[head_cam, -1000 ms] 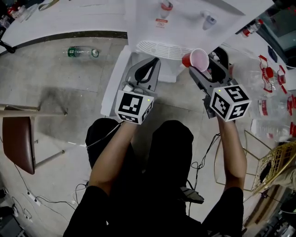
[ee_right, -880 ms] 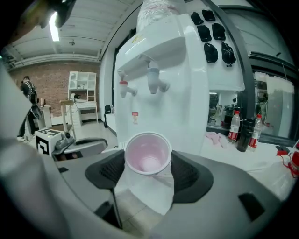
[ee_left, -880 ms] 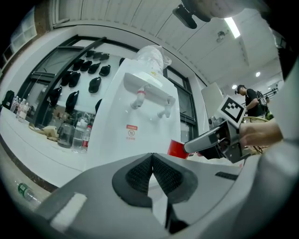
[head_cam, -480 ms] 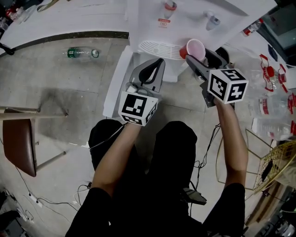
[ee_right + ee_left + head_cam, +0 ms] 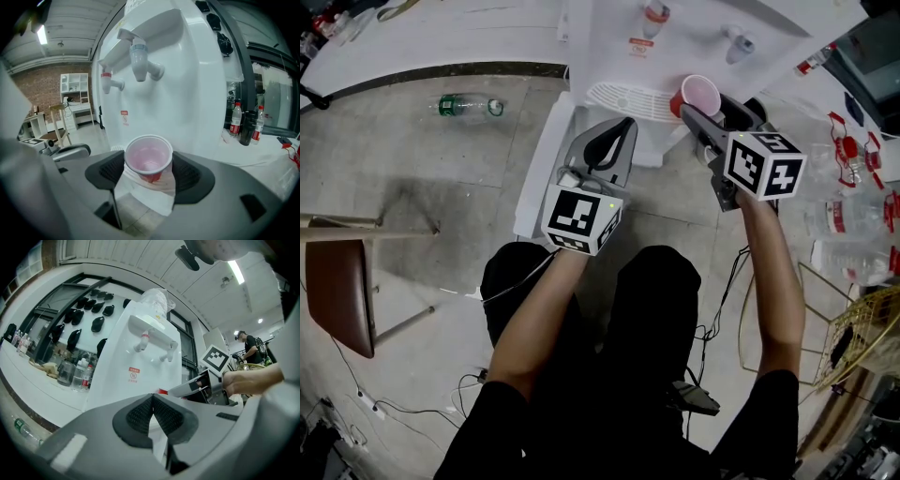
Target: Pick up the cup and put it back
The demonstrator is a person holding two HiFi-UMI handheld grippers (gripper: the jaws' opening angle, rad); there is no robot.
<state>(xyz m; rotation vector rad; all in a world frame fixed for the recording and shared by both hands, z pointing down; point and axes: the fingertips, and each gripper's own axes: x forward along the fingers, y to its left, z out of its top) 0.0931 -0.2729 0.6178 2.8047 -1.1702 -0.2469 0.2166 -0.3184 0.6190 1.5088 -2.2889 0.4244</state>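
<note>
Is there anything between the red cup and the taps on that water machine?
In the right gripper view, only the dispenser's bare white front and a small label show between the cup, held by the right gripper, and the taps.

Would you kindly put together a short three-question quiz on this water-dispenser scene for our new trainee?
1. Which gripper holds the red cup?
2. True or false: the left gripper has its jaws apart.
3. What lies on the floor at the head view's upper left? A. a plastic bottle B. a plate C. a spoon

Key: 1. the right gripper, jaws shut on the cup's sides. 2. False, they are together with nothing between them. 3. A.
</note>
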